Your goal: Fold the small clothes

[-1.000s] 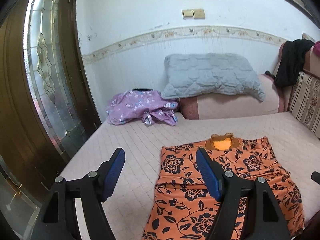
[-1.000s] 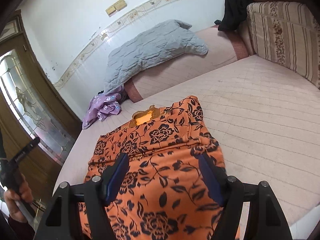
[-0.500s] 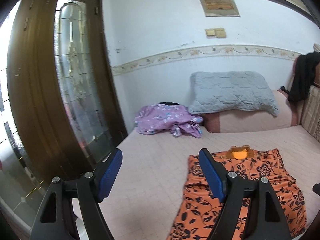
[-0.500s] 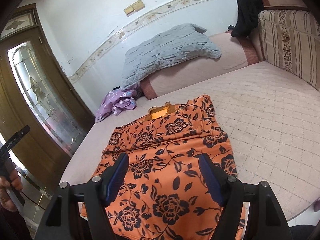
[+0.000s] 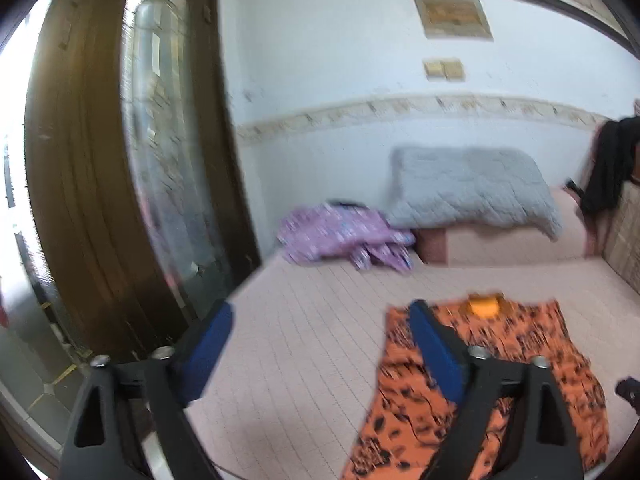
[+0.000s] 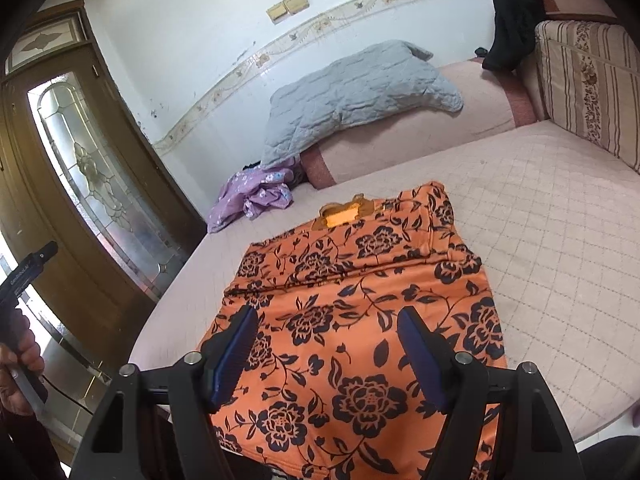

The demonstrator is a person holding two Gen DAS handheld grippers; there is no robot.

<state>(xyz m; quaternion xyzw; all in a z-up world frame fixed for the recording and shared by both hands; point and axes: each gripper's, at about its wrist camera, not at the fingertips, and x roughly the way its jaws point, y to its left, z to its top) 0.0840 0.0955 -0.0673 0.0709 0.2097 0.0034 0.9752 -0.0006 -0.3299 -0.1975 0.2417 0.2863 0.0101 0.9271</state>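
Orange floral garment [image 6: 360,320] lies spread flat on the pink quilted bed [image 6: 560,248], neckline with its orange label toward 12 o'clock, hem reaching the near bed edge at 6 o'clock. A fold line crosses it below the neckline.

Right claw [image 6: 328,344] hovers over the garment's lower half, jaws apart, nothing between the pads; cloth not touched.

Left claw [image 5: 320,344] sits off the garment's left edge, over bare bed. Its jaws have just been opening and now stand wide, nothing between them. Left view is blurred. In that view the garment [image 5: 516,368] lies at 4 o'clock, partly behind the right finger.

In the right view a hand [image 6: 18,364] grips the left gripper's handle at 9 o'clock.

Other items: purple cloth [image 6: 256,196] bunched at the bed's far left corner, about 11 o'clock from the garment; grey quilted pillow [image 6: 360,92] on the raised ledge at 12 o'clock; black garment [image 6: 512,12] draped at 1 o'clock; striped cushion [image 6: 592,80] at 2 o'clock; wooden door [image 5: 100,168] with glass panel at 9 o'clock.
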